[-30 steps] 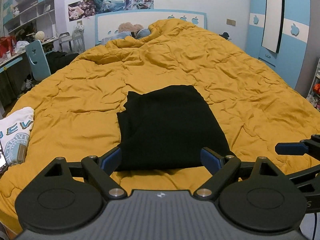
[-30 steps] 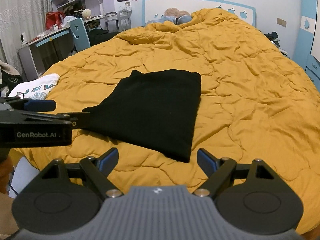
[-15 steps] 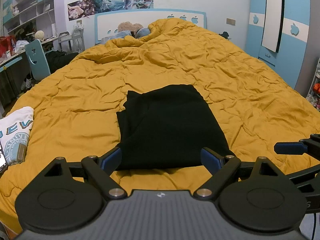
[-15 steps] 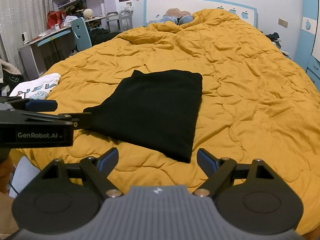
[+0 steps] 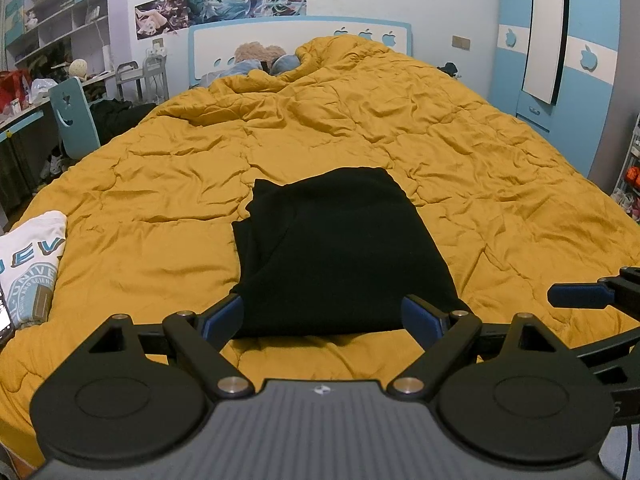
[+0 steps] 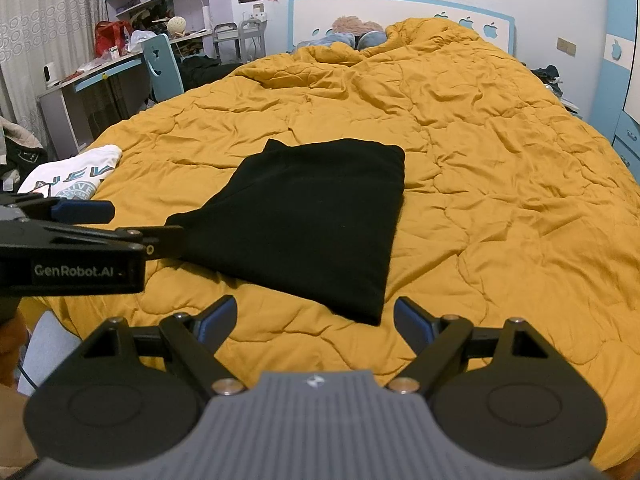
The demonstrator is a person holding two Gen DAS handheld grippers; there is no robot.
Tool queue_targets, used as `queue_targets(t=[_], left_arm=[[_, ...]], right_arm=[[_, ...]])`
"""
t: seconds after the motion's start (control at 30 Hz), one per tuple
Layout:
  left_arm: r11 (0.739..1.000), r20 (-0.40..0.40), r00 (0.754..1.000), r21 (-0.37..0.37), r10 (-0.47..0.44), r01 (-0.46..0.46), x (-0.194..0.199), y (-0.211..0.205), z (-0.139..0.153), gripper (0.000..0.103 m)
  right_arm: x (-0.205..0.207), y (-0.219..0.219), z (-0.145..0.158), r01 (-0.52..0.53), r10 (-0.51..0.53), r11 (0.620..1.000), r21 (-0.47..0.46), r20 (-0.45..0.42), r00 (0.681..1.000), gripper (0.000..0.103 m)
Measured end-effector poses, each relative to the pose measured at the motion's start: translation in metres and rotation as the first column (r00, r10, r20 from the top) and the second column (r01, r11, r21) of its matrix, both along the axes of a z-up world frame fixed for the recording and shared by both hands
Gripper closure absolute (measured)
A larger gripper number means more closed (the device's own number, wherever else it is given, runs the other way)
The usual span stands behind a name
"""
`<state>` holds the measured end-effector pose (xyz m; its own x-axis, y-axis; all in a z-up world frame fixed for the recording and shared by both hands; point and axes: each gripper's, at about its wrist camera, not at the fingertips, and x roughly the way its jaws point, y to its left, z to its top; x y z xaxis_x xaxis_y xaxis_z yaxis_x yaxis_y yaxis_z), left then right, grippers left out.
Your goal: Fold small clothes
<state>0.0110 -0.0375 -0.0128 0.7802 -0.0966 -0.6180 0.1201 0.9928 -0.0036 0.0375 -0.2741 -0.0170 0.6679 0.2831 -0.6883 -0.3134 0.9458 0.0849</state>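
Over on the far left edge of the bed, a white printed shirt (image 5: 34, 264) lies flat on the yellow quilt (image 5: 500, 184), well apart from the action. Moving in, the left gripper (image 5: 322, 316) hangs low over the near side of the bed, its jaws spread wide with nothing between them, the blue fingertips (image 5: 224, 314) framing the near hem of the black garment (image 5: 340, 252). That garment sits in the middle of the quilt, folded into a long flat panel, with a looser layer peeking out along its left side. From the right wrist view the same black garment (image 6: 312, 216) runs away at a slant, its near corner just ahead of the right gripper (image 6: 316, 318), whose jaws also stand wide and hold nothing. In that view the left gripper's arm reaches in from the left, and its tip lies at the garment's left corner, though actual contact cannot be told. Further right, only rumpled quilt, then the blue wardrobe (image 5: 560, 52) against the wall. At the head of the bed, a plush toy (image 5: 256, 52) rests by the blue-and-white headboard (image 5: 304, 28).
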Motion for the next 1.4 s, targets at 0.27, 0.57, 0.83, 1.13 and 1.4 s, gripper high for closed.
queue_targets(t=[0.27, 0.57, 0.83, 1.13, 1.4], left_arm=[[1.0, -0.01, 1.0, -0.005, -0.006, 0.005, -0.0015, -0.0005, -0.0029, 0.0], [1.0, -0.01, 1.0, -0.004, -0.006, 0.006, -0.0009, -0.0005, -0.002, 0.0], [1.0, -0.01, 1.0, -0.004, -0.009, 0.009, -0.0006, -0.0008, -0.002, 0.0], [1.0, 0.0, 1.0, 0.022, -0.015, 0.015, -0.0033, -0.0023, -0.0021, 0.0], [1.0, 0.003, 1.0, 0.007, -0.015, 0.015, -0.0045, 0.0021, 0.0027, 0.0]], right_arm=[[0.0002, 0.0, -0.0002, -0.002, 0.002, 1.0, -0.002, 0.001, 1.0, 0.022], [0.0021, -0.0004, -0.0016, -0.012, 0.012, 1.0, -0.004, -0.001, 1.0, 0.022], [0.0022, -0.0004, -0.002, -0.013, 0.013, 1.0, -0.005, -0.001, 1.0, 0.022], [0.0036, -0.0025, -0.0024, -0.017, 0.017, 1.0, -0.005, 0.003, 1.0, 0.022], [0.0035, -0.0023, -0.0025, -0.016, 0.016, 1.0, -0.005, 0.003, 1.0, 0.022]])
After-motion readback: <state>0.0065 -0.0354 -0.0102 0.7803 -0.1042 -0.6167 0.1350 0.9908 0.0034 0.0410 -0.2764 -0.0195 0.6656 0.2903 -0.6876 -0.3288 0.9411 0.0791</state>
